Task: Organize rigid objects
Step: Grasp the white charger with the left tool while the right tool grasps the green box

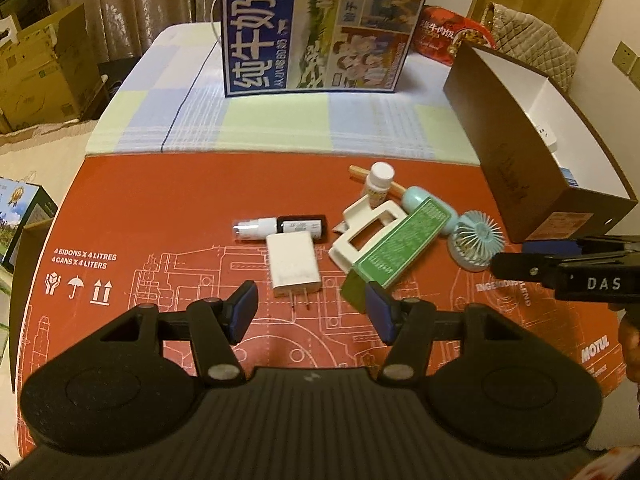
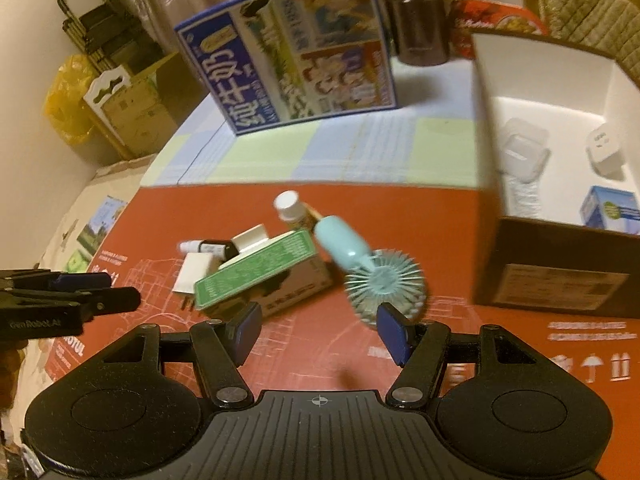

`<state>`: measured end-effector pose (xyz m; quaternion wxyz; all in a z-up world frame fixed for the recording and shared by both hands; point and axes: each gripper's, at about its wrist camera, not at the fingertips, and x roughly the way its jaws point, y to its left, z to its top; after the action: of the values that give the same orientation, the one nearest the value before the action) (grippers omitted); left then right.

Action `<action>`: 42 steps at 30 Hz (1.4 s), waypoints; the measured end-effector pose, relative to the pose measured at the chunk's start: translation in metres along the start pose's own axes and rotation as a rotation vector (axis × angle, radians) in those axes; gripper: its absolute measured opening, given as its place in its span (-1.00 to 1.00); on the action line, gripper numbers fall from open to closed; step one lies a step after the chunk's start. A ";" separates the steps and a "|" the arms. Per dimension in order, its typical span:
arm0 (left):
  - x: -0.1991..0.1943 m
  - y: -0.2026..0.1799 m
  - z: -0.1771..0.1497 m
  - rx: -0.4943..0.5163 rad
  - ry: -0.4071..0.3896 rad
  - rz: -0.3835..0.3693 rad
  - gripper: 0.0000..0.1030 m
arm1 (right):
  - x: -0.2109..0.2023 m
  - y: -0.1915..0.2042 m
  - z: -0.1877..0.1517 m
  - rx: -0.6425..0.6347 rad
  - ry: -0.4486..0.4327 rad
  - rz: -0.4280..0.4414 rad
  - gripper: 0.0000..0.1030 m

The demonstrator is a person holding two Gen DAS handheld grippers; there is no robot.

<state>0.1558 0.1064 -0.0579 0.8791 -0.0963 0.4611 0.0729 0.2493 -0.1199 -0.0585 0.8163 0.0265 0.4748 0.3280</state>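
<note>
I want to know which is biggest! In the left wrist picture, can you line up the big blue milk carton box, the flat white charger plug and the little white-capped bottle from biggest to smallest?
1. Blue milk carton box, biggest by far, even at the back.
2. Flat white charger plug.
3. Little white-capped bottle, smallest. It stands farther from the camera than the plug, so their true gap is unsure.

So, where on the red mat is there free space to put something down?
The red mat is bare left of the white charger, up to its printed symbols, and the checked cloth in front of the milk carton is bare. It is crowded between the charger and the small fan, near the brown box.
</note>
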 end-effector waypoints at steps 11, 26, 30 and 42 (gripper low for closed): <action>0.028 0.027 -0.001 -0.001 0.060 -0.003 0.06 | 0.052 0.044 0.007 0.106 0.100 0.010 0.18; 0.056 0.043 0.012 0.054 0.092 -0.069 0.07 | 0.092 0.056 0.027 0.395 0.120 -0.128 0.18; 0.063 0.042 0.018 0.065 0.102 -0.093 0.07 | 0.097 0.060 0.028 0.360 0.123 -0.163 0.18; 0.097 0.027 0.029 0.081 0.156 -0.110 0.08 | 0.097 0.066 0.021 0.102 0.128 -0.265 -0.17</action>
<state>0.2282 0.1429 -0.1246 0.8463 -0.0910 0.5249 -0.0018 0.2642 -0.0082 -0.0971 0.8181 -0.0159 0.5412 0.1937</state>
